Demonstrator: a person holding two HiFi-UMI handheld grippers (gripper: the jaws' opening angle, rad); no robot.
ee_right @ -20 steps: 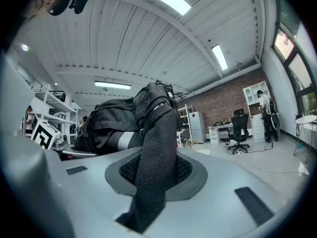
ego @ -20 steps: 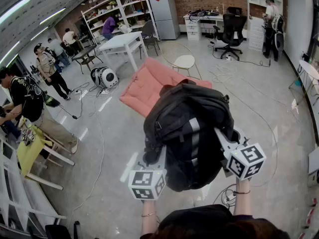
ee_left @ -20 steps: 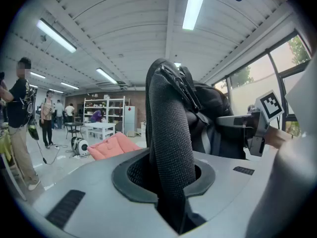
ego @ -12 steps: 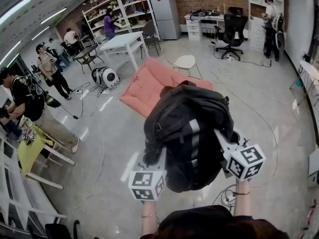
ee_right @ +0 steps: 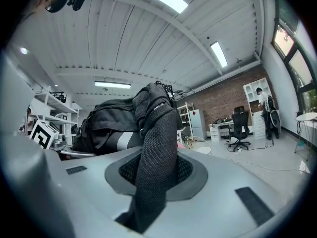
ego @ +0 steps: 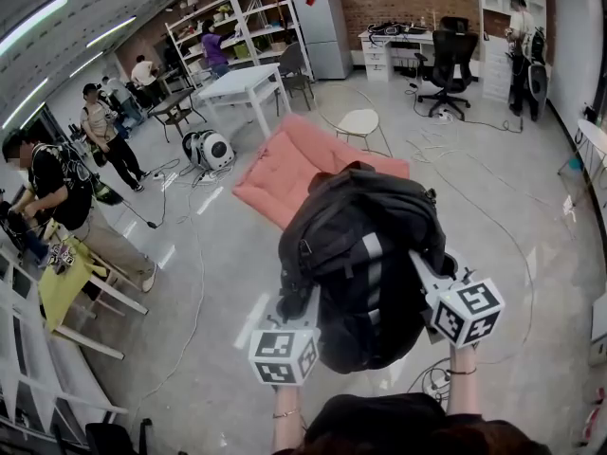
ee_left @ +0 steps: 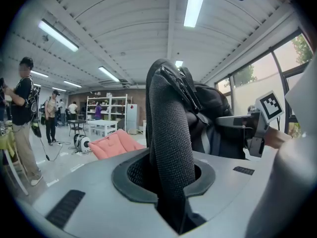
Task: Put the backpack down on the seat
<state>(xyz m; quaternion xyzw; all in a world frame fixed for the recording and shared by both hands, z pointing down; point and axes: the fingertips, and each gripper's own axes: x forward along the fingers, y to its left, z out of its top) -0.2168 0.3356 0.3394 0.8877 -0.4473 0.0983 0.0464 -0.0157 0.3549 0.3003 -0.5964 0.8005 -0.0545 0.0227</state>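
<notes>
We've got both arms out in front of us, forearms side by side and wrists straight, the left gripper (ego: 296, 303) tipped a touch downward and the right gripper (ego: 429, 271) held level. Between them hangs the backpack (ego: 365, 254), up in the air over the grey floor (ego: 218, 254), its bulk spanning from one gripper to the other. In the left gripper view the jaws are clamped on a strap (ee_left: 171, 133), a thick padded band of black mesh that rises out of the jaws and curves over at the top. In the right gripper view it's the same story: the jaws are pinched tight on the other strap (ee_right: 156, 148), the same coarse woven mesh, bent over towards the bag. The backpack itself is black, rounded and bulging, smooth fabric with a pale grey stripe down its middle and zips along the seams. Beyond it on the floor lies the seat (ego: 285, 164), a soft pink quilted cushion, folded at an angle, and the backpack isn't on it yet.
</notes>
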